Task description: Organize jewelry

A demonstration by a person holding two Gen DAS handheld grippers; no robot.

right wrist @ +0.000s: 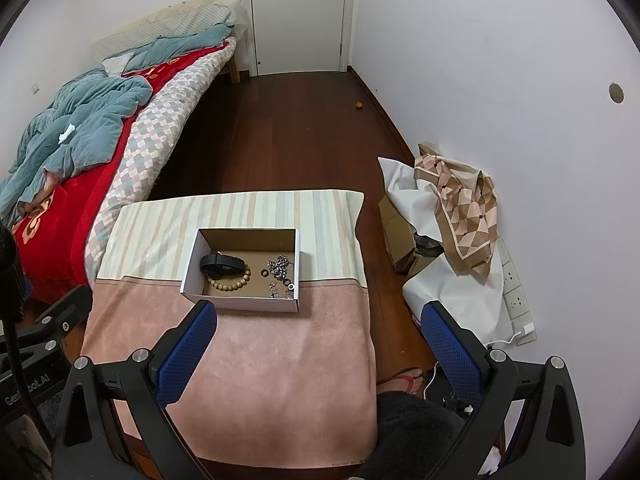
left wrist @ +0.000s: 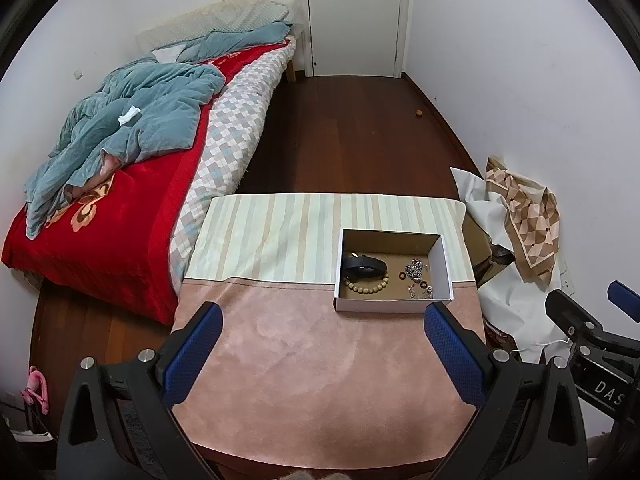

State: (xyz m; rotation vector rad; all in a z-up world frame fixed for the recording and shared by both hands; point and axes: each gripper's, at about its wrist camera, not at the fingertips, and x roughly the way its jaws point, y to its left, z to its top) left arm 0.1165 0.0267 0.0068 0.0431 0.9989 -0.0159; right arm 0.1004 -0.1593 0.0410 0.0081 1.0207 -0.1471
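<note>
Blue-padded fingers fill the bottom of both views, and both tools are spread wide with nothing between them. Over on the left wrist view, the left gripper [left wrist: 322, 354] hangs above the pink half of the table cloth [left wrist: 320, 380], its jaws well apart and empty. Same story on the right wrist view: the right gripper [right wrist: 318, 354] is wide open, one finger over the pink cloth, the other out past the table edge above the wooden floor [right wrist: 288, 132].

Now the box [left wrist: 394, 304], white cardboard with a brown inside, sits just right of centre in the left view, straddling the seam where the pink cloth meets the striped cloth [left wrist: 280, 232]. In the right view it lands centre frame, just above the left-hand fingertip. Inside it, a black watch [left wrist: 364, 267] lies at the left, with a bead bracelet [left wrist: 366, 285] curled right below it, the two touching. A small dark ring [left wrist: 401, 277] sits in the middle of the box floor. Silver chain jewelry [left wrist: 418, 276] is heaped along the right side; how many pieces, I can't tell.

At the right edge of the left view, part of the right gripper pokes in, beside the table. Upper left in both frames is a bed [right wrist: 80, 184] with a red blanket and rumpled teal quilt [left wrist: 132, 120]. A patterned scarf [right wrist: 464, 208] is draped at the right by the wall, and a white door [right wrist: 300, 12] stands shut at the top.
</note>
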